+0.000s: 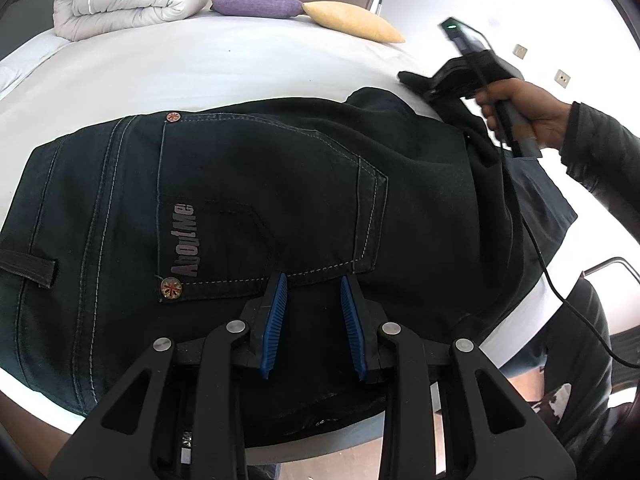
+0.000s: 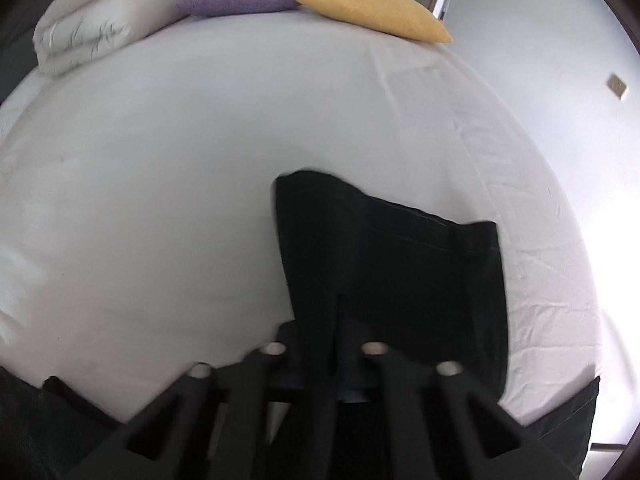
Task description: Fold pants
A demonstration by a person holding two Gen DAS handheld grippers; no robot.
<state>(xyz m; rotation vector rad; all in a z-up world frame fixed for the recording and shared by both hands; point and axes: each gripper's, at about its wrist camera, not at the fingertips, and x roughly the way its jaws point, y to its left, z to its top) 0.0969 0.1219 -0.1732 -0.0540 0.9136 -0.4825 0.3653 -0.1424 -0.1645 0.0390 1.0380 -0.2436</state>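
My left gripper point(image 1: 313, 300) stood slightly apart over the pants point(image 1: 260, 208) at the bed's point(image 1: 240, 64) near edge; my right gripper point(image 2: 338, 320) clamped dark cloth. Folding looked unfinished.

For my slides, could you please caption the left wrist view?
Left gripper over dark pants on a white bed.

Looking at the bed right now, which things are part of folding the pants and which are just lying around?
Part of the job:
- pants
- left tool
- right tool

Just lying around:
- purple pillow
- yellow pillow
- folded duvet
- bed sheet, only the work surface
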